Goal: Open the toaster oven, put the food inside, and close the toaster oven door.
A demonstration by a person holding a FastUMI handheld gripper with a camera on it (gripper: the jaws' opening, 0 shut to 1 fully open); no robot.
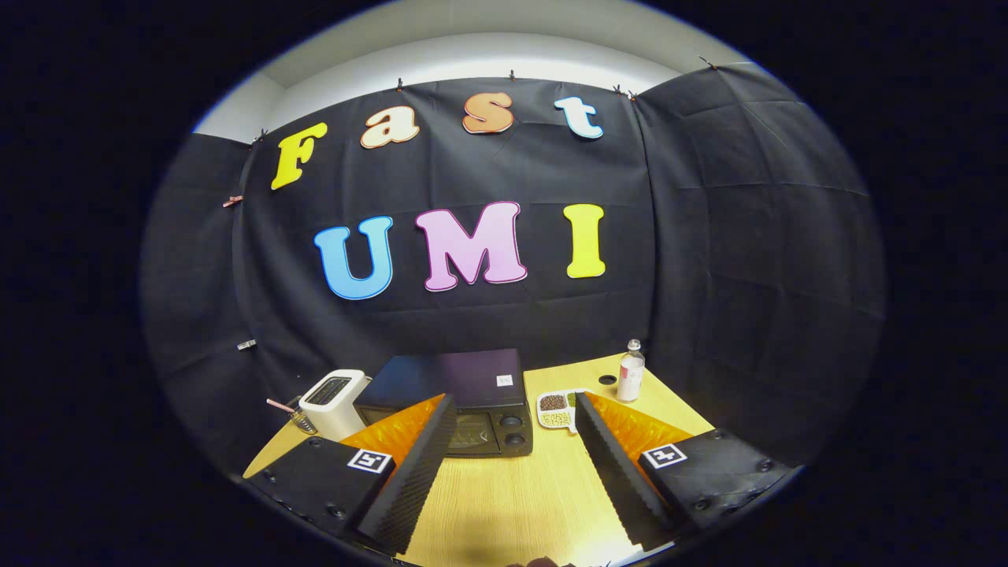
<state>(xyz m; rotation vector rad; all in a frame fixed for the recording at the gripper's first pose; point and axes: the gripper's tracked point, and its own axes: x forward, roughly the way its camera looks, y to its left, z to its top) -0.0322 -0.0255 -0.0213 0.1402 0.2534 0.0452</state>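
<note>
We are holding the gripper (516, 441) above the near part of a wooden table (512, 504), its fingers (417, 465) spread wide and grasping nothing, with bare tabletop lying between them. Beyond the fingers, the oven (461, 398) is sitting at the far side of the table, door shut, its two knobs (512, 431) facing us at the right of the front; the left finger is overlapping its lower left corner in our view. Just right of the oven, the food is resting in a white divided tray (557, 409), partly hidden behind the right fingertip. A white toaster (335, 402) is standing just left of the oven, with a whisk-like utensil (293, 415) lying beside it. A bottle (630, 372) is standing upright near the far right corner, next to a dark round hole (607, 379) in the tabletop.
</note>
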